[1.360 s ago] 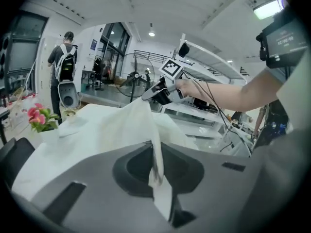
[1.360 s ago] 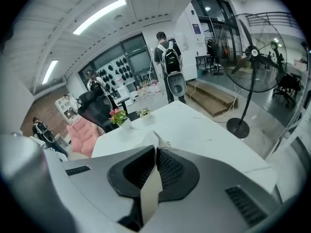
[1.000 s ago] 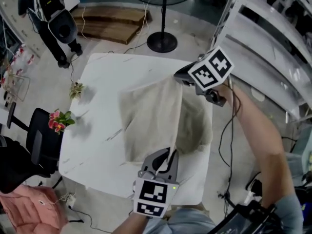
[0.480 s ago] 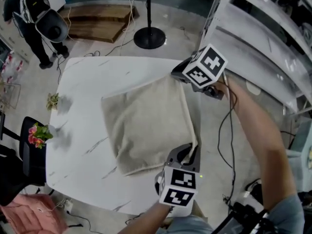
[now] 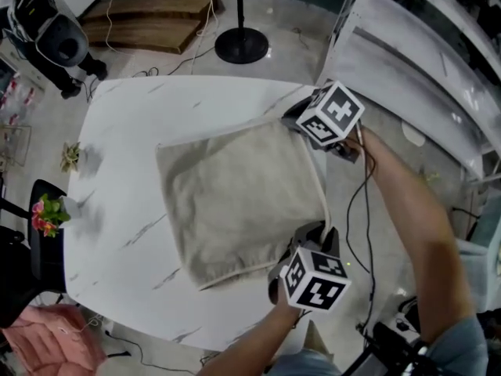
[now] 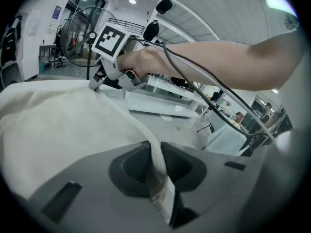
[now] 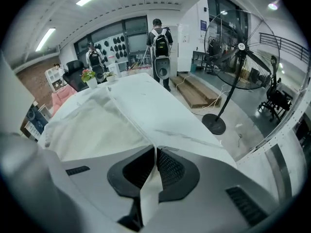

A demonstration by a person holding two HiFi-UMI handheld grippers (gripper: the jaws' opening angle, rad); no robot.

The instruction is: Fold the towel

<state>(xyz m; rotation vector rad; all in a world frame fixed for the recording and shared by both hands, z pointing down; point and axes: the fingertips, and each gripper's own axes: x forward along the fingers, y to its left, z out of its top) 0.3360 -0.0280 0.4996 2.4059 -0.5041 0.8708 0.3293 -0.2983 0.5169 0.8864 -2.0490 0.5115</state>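
A beige towel [image 5: 235,202] lies doubled over and flat on the white marble table [image 5: 125,131]. At its near right corner my left gripper [image 5: 311,232] has the corner with the sewn label between its jaws [image 6: 154,152]. Those jaws have just been opening a little, and the pads still touch the cloth. My right gripper [image 5: 293,122] is shut on the far right corner, a strip of cloth pinched between its jaws [image 7: 154,152]. The towel's right hem runs straight between the two grippers. In the left gripper view the right gripper [image 6: 97,84] rests low on the towel [image 6: 63,125].
A fan stand [image 5: 241,45] and wooden boards [image 5: 141,23] lie beyond the table. Two small flower pots [image 5: 45,214] stand at its left edge, with a black chair [image 5: 31,241] beside them. White shelving [image 5: 423,45] runs along the right. A person with a backpack [image 7: 160,38] stands far off.
The towel hung lifted and bunched a second ago; both grippers came down and toward the table's right edge, and it now lies spread flat.
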